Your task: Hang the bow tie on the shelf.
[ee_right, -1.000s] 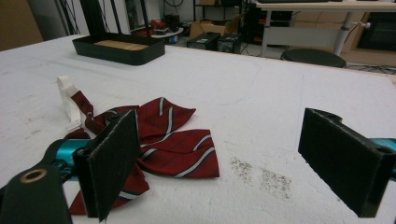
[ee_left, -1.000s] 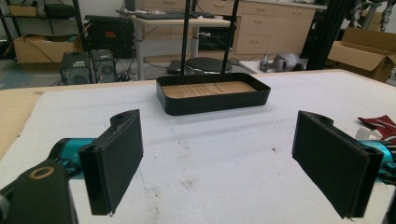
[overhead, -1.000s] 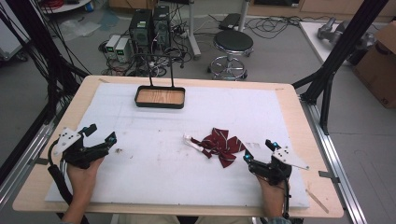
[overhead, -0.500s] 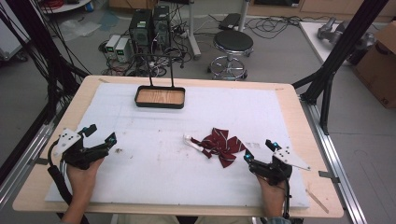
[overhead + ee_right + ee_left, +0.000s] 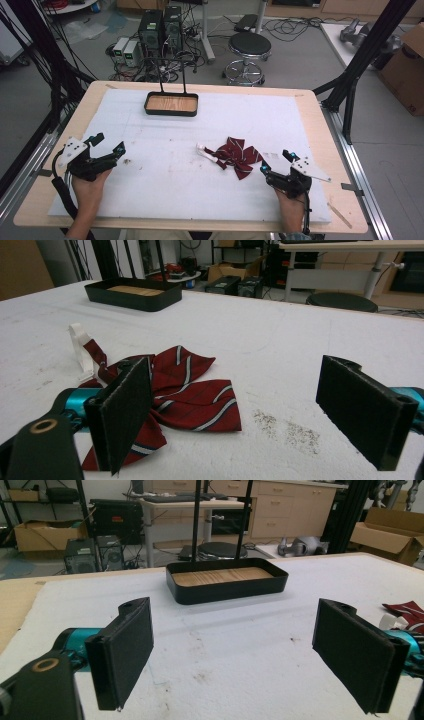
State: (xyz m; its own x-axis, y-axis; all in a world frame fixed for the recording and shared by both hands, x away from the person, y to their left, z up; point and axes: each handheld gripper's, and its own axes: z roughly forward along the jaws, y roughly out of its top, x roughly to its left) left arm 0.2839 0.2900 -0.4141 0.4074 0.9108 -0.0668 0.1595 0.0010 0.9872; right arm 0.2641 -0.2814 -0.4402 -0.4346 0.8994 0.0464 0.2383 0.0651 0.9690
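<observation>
Left gripper [image 5: 111, 145] rests on the white mat [image 5: 165, 195] at the near left, jaws spread wide, gripping nothing. Tray [image 5: 171, 104] sits at the far middle of the mat. Bow tie [image 5: 236, 156] lies flat right of centre, just beside the right gripper [image 5: 275, 161], whose jaws are also wide apart and empty, one fingertip [image 5: 122, 410] near the cloth.
</observation>
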